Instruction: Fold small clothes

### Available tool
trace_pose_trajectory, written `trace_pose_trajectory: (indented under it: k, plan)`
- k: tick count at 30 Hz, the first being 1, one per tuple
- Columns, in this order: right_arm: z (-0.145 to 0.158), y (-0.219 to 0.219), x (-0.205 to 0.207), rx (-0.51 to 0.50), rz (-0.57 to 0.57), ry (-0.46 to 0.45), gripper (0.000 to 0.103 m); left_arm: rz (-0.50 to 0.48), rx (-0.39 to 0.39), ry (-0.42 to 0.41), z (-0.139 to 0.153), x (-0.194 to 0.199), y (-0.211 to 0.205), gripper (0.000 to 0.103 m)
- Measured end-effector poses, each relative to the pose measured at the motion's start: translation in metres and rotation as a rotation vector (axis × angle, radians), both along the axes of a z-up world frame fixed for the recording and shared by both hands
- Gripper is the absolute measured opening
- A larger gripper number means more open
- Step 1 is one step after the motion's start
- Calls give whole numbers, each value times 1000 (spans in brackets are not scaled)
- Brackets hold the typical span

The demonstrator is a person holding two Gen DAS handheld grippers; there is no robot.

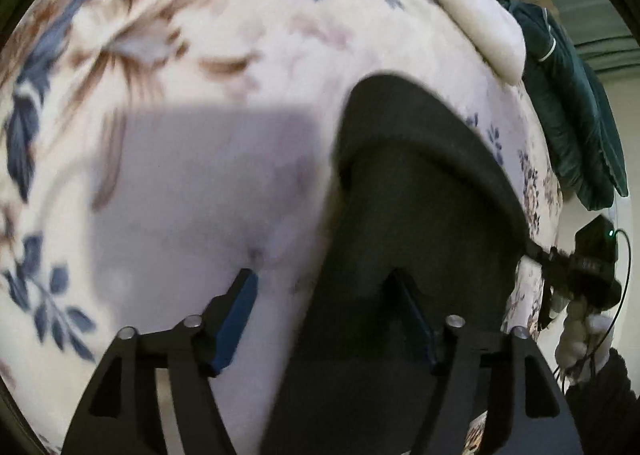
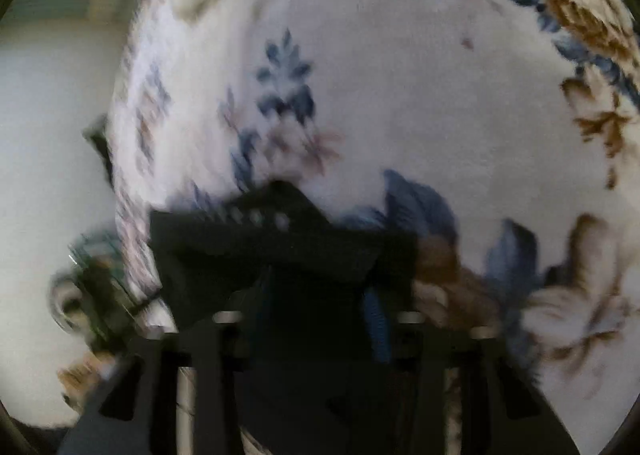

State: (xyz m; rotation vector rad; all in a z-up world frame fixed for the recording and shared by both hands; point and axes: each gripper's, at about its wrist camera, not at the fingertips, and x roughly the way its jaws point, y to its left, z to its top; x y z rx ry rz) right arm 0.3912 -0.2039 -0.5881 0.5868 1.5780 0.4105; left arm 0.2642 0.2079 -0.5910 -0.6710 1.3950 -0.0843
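Note:
A small black garment (image 1: pixel 416 191) lies on a white floral blanket (image 1: pixel 200 55). In the left wrist view my left gripper (image 1: pixel 324 295) is open just above the blanket; its right finger (image 1: pixel 412 315) is over the garment and its left finger (image 1: pixel 236 319) is over bare blanket. In the blurred right wrist view the black garment (image 2: pixel 280 251) fills the space between the spread fingers of my right gripper (image 2: pixel 316 303). My right gripper also shows at the right edge of the left wrist view (image 1: pixel 584 271), at the garment's far corner.
A white folded cloth (image 1: pixel 472 3) lies at the blanket's far edge. A dark green garment (image 1: pixel 572 107) hangs beyond the blanket on the right. The blanket's edge drops off to a pale floor (image 2: pixel 52 135) at left in the right wrist view.

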Motion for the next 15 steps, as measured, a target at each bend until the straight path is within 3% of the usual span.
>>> trace_pose_trajectory:
  k: [2, 5, 9, 11, 15]
  plan:
    - [8, -6, 6, 4, -93, -52, 2, -5, -9, -12, -6, 0, -2, 80]
    - [14, -11, 20, -12, -174, -78, 2, -49, -18, -15, -10, 8, -12, 103]
    - [-12, 4, 37, -114, -112, 15, 2, -71, 63, -11, -11, 14, -27, 103]
    - [-21, 12, 41, -111, -84, 79, 3, -45, 66, -35, -10, 10, -25, 103]
    - [2, -9, 27, -74, -114, 110, 18, 14, 37, -74, -11, 2, -18, 103]
